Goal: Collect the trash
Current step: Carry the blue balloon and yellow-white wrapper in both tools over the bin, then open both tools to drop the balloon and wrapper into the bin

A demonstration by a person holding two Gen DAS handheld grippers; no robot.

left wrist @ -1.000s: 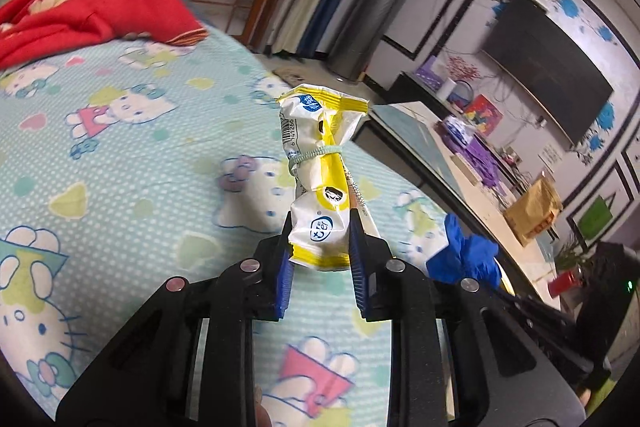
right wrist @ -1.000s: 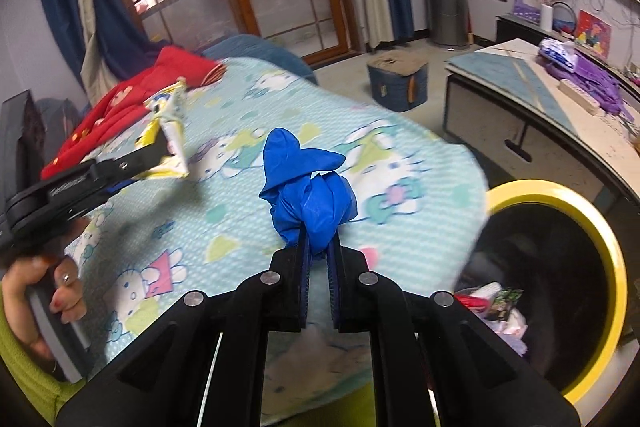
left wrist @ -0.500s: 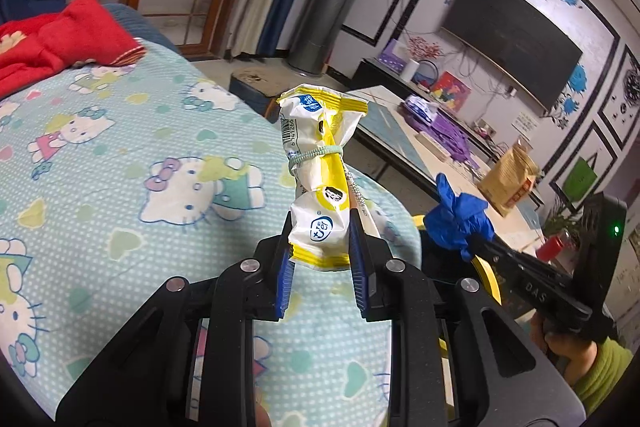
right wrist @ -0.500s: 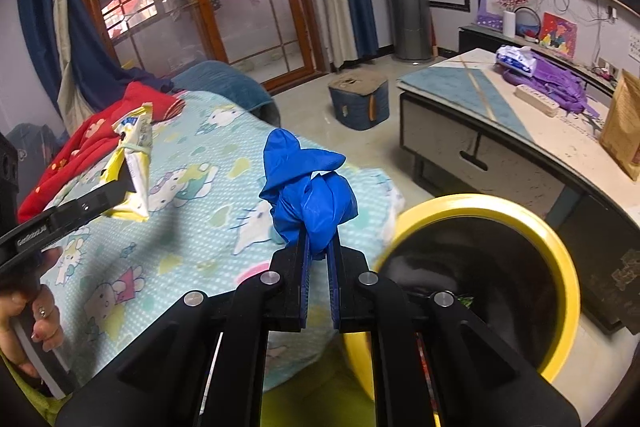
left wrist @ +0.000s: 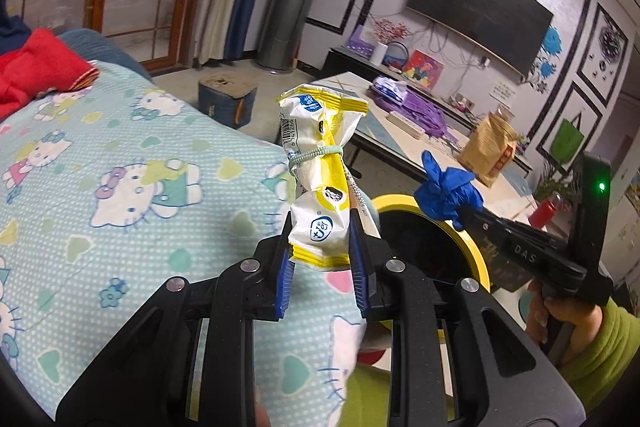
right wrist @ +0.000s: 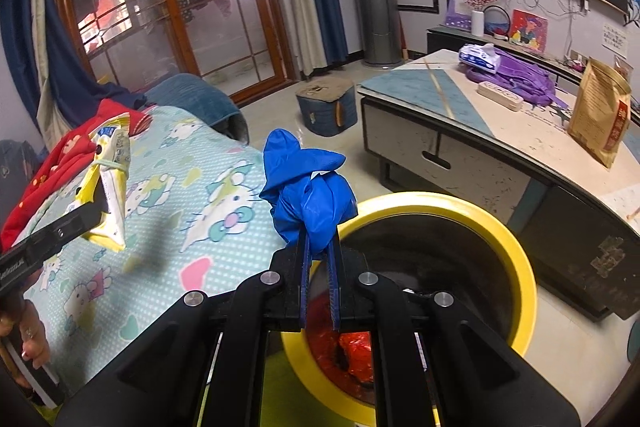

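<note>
My left gripper (left wrist: pixel 320 251) is shut on a yellow and white snack wrapper (left wrist: pixel 320 183) tied with a green rubber band, held upright above the bed's edge. My right gripper (right wrist: pixel 319 247) is shut on a crumpled blue glove (right wrist: pixel 310 187) and holds it over the near rim of a yellow-rimmed black bin (right wrist: pixel 516 259). The bin also shows in the left wrist view (left wrist: pixel 476 255), just right of the wrapper, with the glove (left wrist: pixel 448 191) above it. Red trash (right wrist: pixel 354 347) lies inside the bin. The wrapper shows at the left of the right wrist view (right wrist: pixel 108 183).
A bed with a Hello Kitty sheet (left wrist: pixel 120 163) fills the left. Red clothing (left wrist: pixel 36 67) lies at its far end. A low table (right wrist: pixel 500 131) with a brown bag (right wrist: pixel 600 115) and purple items stands behind the bin. A blue stool (right wrist: pixel 326 107) sits on the floor.
Both grippers have swung right from over the bed toward the bin. The blue glove now hangs over the bin's rim and the wrapper is near the bed's edge beside it.
</note>
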